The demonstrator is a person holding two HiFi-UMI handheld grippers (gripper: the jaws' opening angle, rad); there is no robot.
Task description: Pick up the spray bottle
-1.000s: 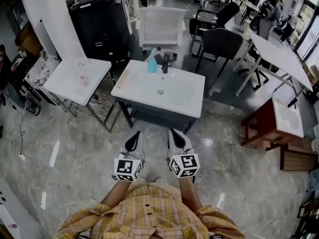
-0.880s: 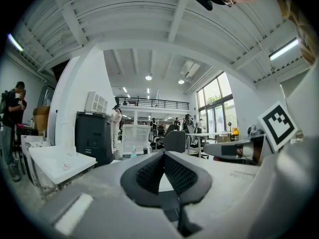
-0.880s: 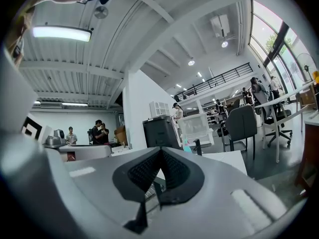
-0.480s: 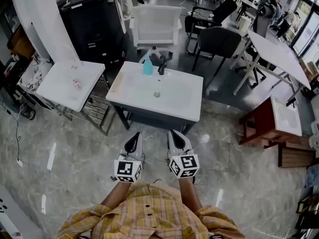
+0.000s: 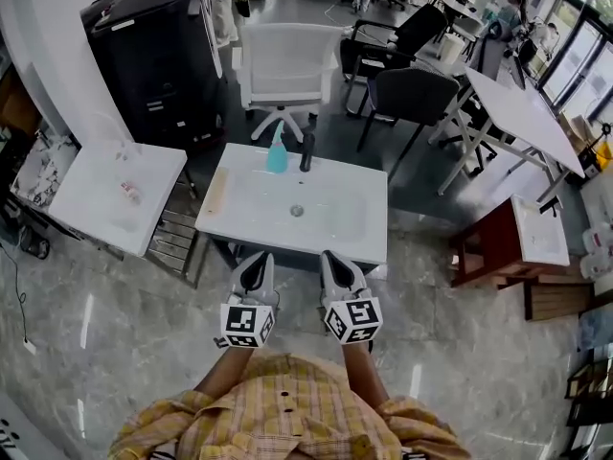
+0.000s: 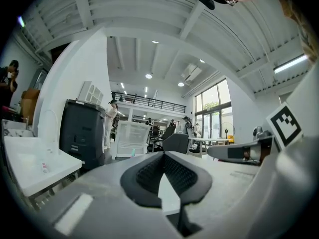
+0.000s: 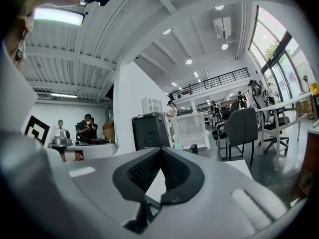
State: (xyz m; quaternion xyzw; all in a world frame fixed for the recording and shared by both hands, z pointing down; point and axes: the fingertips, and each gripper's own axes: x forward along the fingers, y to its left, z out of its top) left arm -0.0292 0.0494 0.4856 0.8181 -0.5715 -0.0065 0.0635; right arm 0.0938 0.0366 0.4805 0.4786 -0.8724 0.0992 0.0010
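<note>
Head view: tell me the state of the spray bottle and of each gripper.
spray bottle: upright at the back edge of the sink, untouched.
left gripper: shut, empty, short of the sink.
right gripper: shut, empty, short of the sink.

- Floor (image 5: 124, 353): glossy grey marbled tile.
- Ceiling (image 6: 149, 14): white beams, recessed spots, one strip light (image 7: 55, 16).
- Windows (image 7: 279, 39): tall, letting in daylight (right side of the room).
- Black cabinet (image 5: 153, 56), with a white mesh chair (image 5: 283, 65) beside it.
- White washbasin unit (image 5: 369, 247), centre; second white top (image 5: 86, 199) to its left.
- Dark office chair (image 5: 412, 94); white table (image 5: 522, 113); red-brown cabinet (image 5: 484, 247).
</note>
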